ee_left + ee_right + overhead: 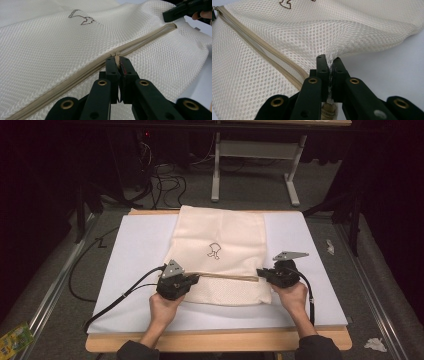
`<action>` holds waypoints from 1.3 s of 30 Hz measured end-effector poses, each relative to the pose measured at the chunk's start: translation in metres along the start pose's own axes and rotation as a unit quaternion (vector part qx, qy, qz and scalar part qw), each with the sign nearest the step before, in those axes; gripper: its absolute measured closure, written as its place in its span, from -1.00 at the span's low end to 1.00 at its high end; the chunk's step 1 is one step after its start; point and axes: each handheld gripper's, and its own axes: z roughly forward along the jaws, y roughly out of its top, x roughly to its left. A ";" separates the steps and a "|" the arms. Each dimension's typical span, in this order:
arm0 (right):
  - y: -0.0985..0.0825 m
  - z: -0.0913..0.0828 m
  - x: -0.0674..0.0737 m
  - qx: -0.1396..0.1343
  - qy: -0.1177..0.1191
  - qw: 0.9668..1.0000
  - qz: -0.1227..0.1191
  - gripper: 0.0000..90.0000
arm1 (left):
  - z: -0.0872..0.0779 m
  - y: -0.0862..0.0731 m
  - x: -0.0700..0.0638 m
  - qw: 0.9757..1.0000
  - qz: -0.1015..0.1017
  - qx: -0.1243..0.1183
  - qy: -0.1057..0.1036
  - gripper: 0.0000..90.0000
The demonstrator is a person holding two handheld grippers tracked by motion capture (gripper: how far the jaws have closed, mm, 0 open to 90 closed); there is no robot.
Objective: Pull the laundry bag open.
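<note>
High view: a cream mesh laundry bag (220, 250) lies flat on a white sheet (135, 250) that covers the wooden table (215, 342). A small dark outline drawing (215, 251) sits near the bag's middle, and a tan zipper (225, 276) runs across its near part.

The left gripper (192, 279) is at the left end of the zipper. In the left gripper view its jaws are closed together on the zipper pull (116, 60), a thin tan tab pinched between the tips, with the zipper tape (75, 78) running off to both sides.

The right gripper (261, 273) is at the bag's right edge, by the zipper's other end. In the right gripper view its jaws are clamped on a bunched fold of the mesh (329, 53), which lifts from the sheet there; the zipper (262, 47) beside it gapes slightly open.

Each gripper is held in one of the person's hands, and black cables (115, 300) trail over the sheet.
</note>
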 end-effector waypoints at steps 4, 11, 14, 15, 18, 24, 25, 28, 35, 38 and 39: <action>0.000 -0.001 -0.002 -0.002 0.000 1.000 0.006 0.96 | -0.002 0.000 0.002 1.000 0.000 0.000 0.001 0.95; -0.001 0.000 -0.001 0.005 -0.003 1.000 0.002 0.96 | -0.007 -0.002 0.006 1.000 -0.005 -0.001 0.007 0.95; -0.001 0.000 -0.002 0.005 -0.003 1.000 0.002 0.96 | -0.011 -0.004 0.010 1.000 -0.008 -0.002 0.012 0.95; -0.001 0.000 -0.002 0.005 -0.003 1.000 0.001 0.96 | -0.012 -0.005 0.011 1.000 -0.006 -0.001 0.017 0.95; -0.001 0.001 -0.002 0.006 -0.002 1.000 0.003 0.96 | -0.014 -0.006 0.012 1.000 -0.010 -0.002 0.018 0.95; -0.001 0.002 -0.001 0.004 -0.005 1.000 0.001 0.96 | -0.014 -0.007 0.012 1.000 -0.007 -0.003 0.020 0.95; -0.001 0.002 -0.001 0.003 -0.004 1.000 0.002 0.96 | -0.015 -0.008 0.012 1.000 -0.008 -0.004 0.020 0.95; -0.001 0.002 0.000 0.007 -0.005 1.000 0.001 0.96 | -0.016 -0.008 0.013 1.000 -0.012 -0.006 0.018 0.95; 0.000 0.003 0.001 0.007 -0.005 1.000 0.001 0.96 | -0.018 -0.009 0.014 1.000 -0.010 -0.005 0.018 0.95; 0.000 0.004 0.002 0.008 -0.004 1.000 0.000 0.96 | -0.019 -0.010 0.015 1.000 -0.010 -0.005 0.021 0.95; 0.000 0.004 0.002 0.009 -0.004 1.000 -0.001 0.96 | -0.020 -0.010 0.015 1.000 -0.011 -0.005 0.021 0.95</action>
